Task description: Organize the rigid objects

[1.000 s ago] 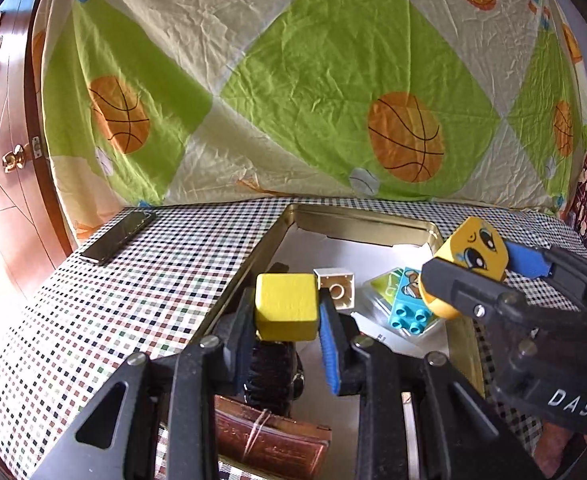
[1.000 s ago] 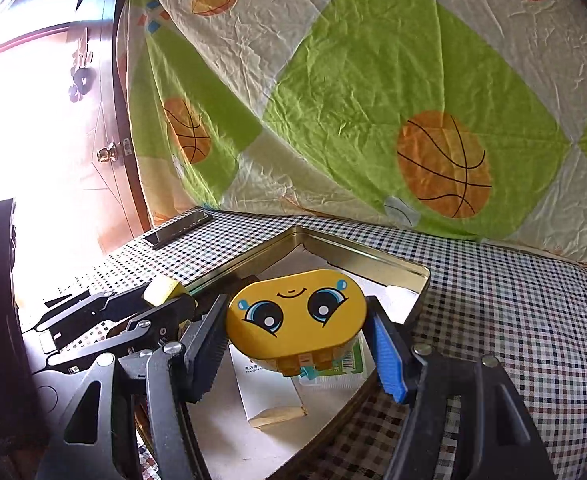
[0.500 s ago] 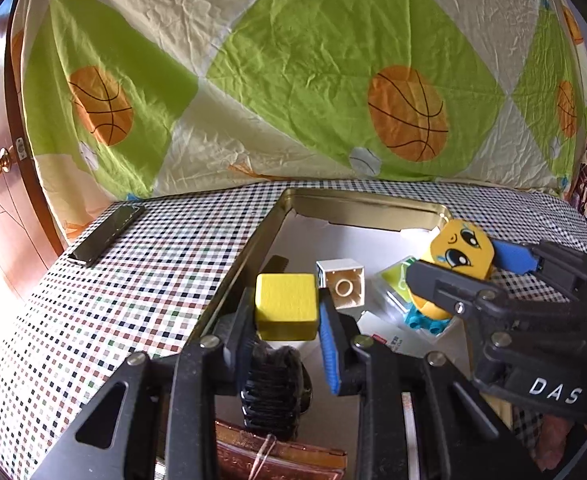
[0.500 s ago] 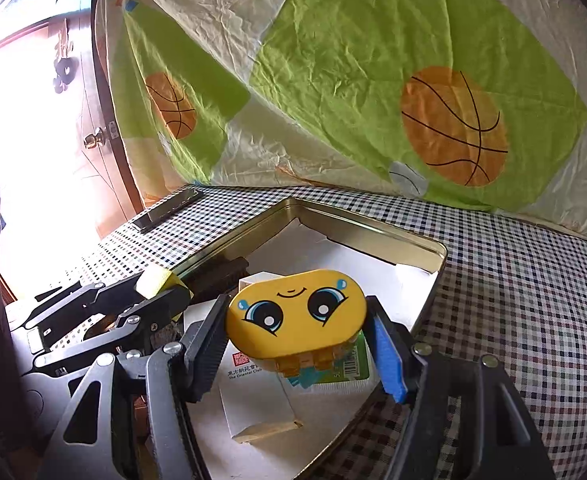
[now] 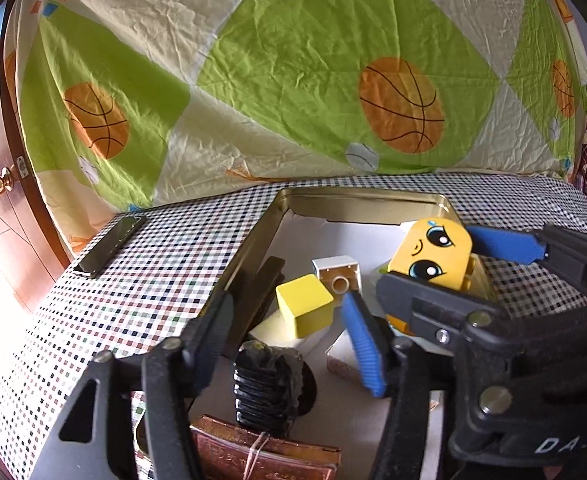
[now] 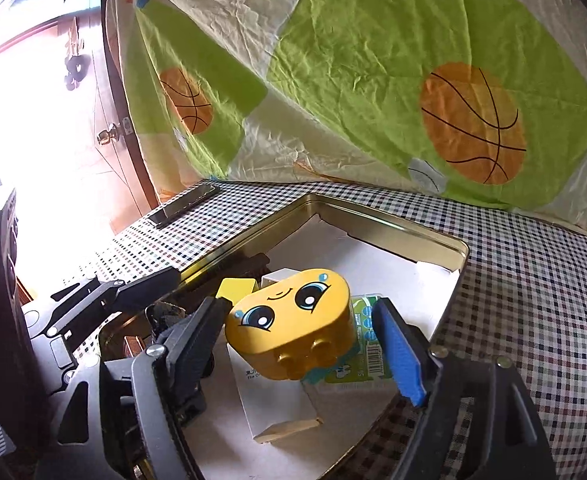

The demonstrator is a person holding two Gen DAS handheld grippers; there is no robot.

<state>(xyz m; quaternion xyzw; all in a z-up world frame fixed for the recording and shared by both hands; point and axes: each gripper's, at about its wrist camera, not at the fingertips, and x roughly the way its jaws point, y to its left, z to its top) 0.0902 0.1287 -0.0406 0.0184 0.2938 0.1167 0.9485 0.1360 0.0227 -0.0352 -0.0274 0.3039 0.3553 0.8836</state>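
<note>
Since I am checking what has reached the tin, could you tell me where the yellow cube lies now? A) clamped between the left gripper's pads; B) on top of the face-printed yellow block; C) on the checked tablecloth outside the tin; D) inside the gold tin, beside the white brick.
D: the yellow cube lies free in the gold tin, beside the white brick.

left gripper [image 5: 289, 324] jaws opening — yellow cube [image 5: 304, 310] loose between them, over the gold tin [image 5: 357, 204].

yellow cube [image 5: 304, 310] | yellow face block [image 6: 293, 322] – blue eyes | white brick [image 5: 337, 274] | gold tin [image 6: 393, 222] | checked tablecloth [image 5: 141, 280] | backdrop sheet [image 5: 293, 80] – green-and-cream, orange basketballs
</note>
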